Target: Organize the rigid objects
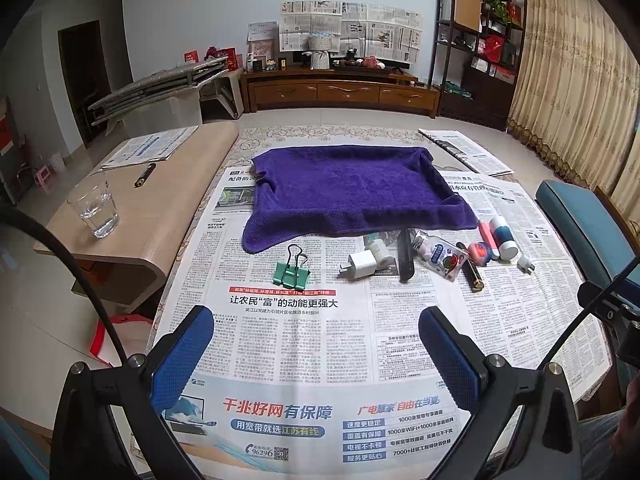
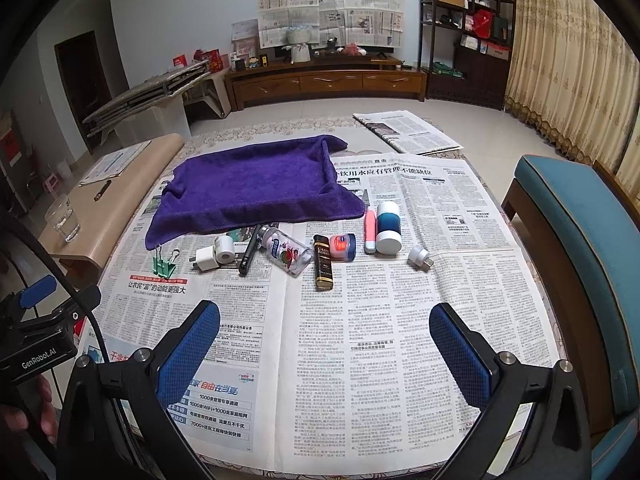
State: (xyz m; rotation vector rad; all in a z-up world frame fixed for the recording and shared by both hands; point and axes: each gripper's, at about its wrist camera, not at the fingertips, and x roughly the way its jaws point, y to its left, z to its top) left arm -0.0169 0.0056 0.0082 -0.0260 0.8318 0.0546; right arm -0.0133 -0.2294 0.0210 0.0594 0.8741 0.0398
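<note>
Both tongs, left gripper [image 1: 316, 350] & right gripper [image 2: 324, 348], gape wide, empty, hovering over newspaper [image 2: 400, 320]. Objs sit in row near purple towel [image 2: 256, 184]; clear bottle [image 2: 286, 254] may roll if nudged.

The right claw [image 2: 324, 344] hangs with its blue pads wide apart and nothing between them, above the newspaper-covered worktop [image 2: 460, 300]. Beyond it a row of small things lies in front of a purple towel [image 2: 256, 188]: a green binder clip [image 2: 164, 266], a white charger plug [image 2: 206, 259], a black pen [image 2: 249, 254], a small clear bottle [image 2: 286, 256], a dark lighter [image 2: 322, 263], a red-labelled jar [image 2: 343, 247], a pink tube [image 2: 370, 232], a blue-and-white bottle [image 2: 388, 227] and a white adapter [image 2: 419, 257]
</note>
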